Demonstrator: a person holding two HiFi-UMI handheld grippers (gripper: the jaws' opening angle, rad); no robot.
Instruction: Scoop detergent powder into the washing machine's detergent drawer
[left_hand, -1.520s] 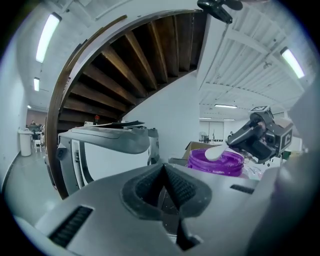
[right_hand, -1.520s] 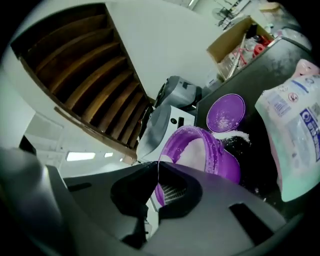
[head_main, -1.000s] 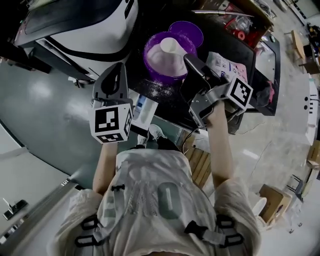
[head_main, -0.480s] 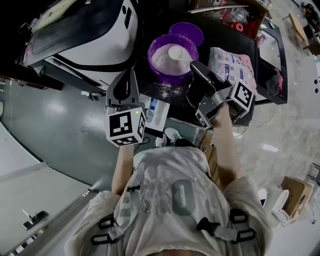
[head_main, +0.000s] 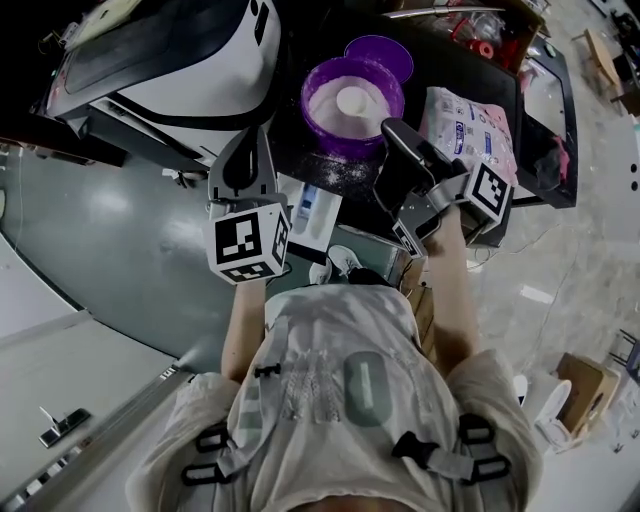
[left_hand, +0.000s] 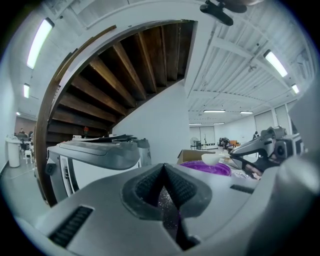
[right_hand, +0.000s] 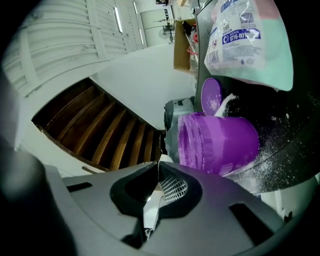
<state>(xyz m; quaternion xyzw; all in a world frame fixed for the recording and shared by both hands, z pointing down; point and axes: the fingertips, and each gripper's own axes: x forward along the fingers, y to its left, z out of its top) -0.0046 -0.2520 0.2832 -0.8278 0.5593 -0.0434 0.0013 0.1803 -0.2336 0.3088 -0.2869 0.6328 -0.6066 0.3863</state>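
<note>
A purple tub (head_main: 318, 118) of white powder stands on the dark table (head_main: 330, 175) beside the washing machine (head_main: 170, 60). My right gripper (head_main: 388, 127) is shut on the handle of a white scoop (head_main: 353, 101), whose bowl sits in the tub's powder. In the right gripper view a white strip of that handle (right_hand: 151, 212) shows between the closed jaws, with the tub (right_hand: 220, 142) just ahead. The open detergent drawer (head_main: 312, 212) juts out below the tub. My left gripper (head_main: 248, 138) hovers left of the drawer, shut and empty. From the left gripper view the scoop (left_hand: 210, 159) shows above the tub (left_hand: 205, 168).
The purple lid (head_main: 378, 50) lies behind the tub. A detergent bag (head_main: 470, 130) rests on the table's right part. Spilled powder (head_main: 335, 172) dusts the table near the tub. A grey floor (head_main: 120, 240) lies to the left, with cardboard boxes (head_main: 580, 385) at lower right.
The head view has shifted. The scoop stays in the tub with my right gripper still shut on it. The left gripper has drifted slightly along the drawer's left side.
</note>
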